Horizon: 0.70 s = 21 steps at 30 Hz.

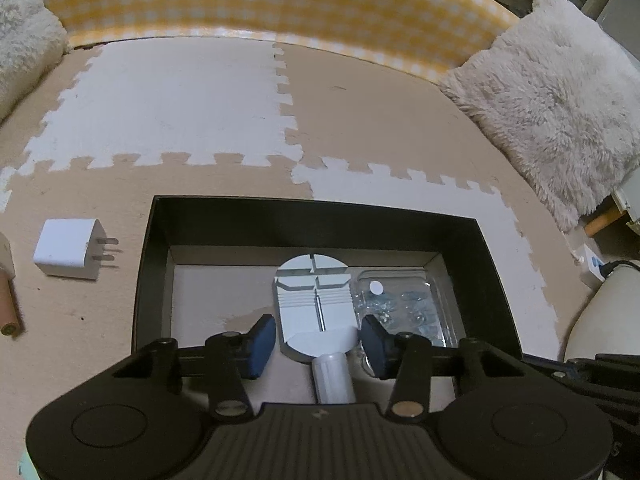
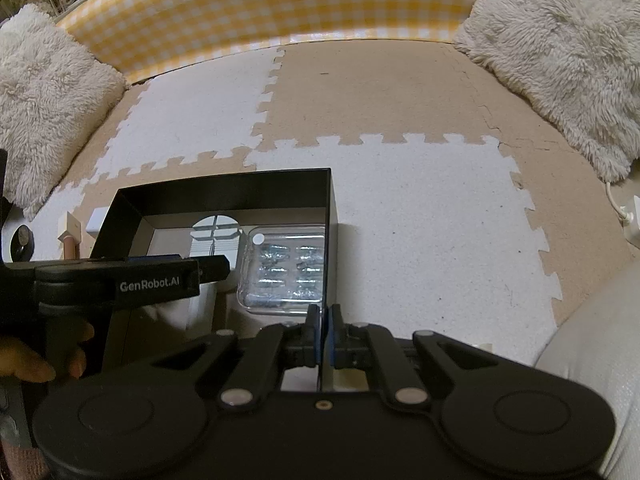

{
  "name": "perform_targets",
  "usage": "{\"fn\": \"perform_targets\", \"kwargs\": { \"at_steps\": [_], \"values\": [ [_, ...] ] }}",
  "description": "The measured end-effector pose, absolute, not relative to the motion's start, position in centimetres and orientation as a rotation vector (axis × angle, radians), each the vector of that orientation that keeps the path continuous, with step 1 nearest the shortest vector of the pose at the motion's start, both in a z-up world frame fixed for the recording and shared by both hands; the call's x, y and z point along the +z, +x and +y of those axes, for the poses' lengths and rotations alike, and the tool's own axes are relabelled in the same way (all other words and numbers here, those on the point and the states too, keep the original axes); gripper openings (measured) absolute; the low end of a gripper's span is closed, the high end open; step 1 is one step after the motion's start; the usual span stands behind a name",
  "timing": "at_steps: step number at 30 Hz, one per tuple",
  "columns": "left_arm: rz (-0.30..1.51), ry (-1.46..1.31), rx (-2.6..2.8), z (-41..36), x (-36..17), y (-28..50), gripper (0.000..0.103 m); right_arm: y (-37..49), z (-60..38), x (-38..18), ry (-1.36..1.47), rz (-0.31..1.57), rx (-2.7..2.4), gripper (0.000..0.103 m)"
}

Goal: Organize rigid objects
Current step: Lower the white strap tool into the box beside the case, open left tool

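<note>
A black open box (image 1: 160,264) sits on the foam mat; it also shows in the right wrist view (image 2: 224,184). Inside lie a white watch-link tool (image 1: 316,308) with a round head and a clear plastic case (image 1: 404,300) of small metal parts. My left gripper (image 1: 318,344) is open over the box, its blue pads either side of the tool's handle, not touching it. My right gripper (image 2: 325,334) is shut on the box's right wall (image 2: 329,240). The tool (image 2: 214,232) and the case (image 2: 286,270) show there too.
A white plug adapter (image 1: 70,254) lies left of the box, with a wooden stick (image 1: 10,308) further left. Fluffy cushions (image 1: 560,108) sit at both sides. A yellow checked wall (image 1: 260,4) bounds the mat at the back.
</note>
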State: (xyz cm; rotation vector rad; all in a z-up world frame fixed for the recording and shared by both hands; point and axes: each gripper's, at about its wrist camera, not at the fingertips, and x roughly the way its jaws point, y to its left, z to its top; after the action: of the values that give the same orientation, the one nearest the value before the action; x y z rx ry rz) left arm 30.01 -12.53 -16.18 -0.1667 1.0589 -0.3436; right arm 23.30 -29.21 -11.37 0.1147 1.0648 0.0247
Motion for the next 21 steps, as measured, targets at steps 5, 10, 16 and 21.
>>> {"fn": "perform_targets", "kwargs": {
  "at_steps": [5, 10, 16, 21],
  "values": [
    [1.063, -0.189, -0.356, -12.3, -15.8, 29.9, 0.057, 23.3, -29.2, -11.4, 0.115, 1.065, 0.025, 0.004],
    [1.048, -0.196, -0.381, -12.4, -14.7, 29.2, 0.069, 23.3, -29.3, -11.4, 0.124, 1.065, 0.028, 0.004],
    [0.999, -0.173, -0.385, -12.2, -12.8, 27.9, 0.088, 23.3, -29.4, -11.4, 0.129, 1.064, 0.03, 0.004],
    [0.96, -0.157, -0.382, -11.5, -11.1, 26.9, 0.098, 23.3, -29.6, -11.4, 0.139, 1.061, 0.032, 0.004]
  ]
}}
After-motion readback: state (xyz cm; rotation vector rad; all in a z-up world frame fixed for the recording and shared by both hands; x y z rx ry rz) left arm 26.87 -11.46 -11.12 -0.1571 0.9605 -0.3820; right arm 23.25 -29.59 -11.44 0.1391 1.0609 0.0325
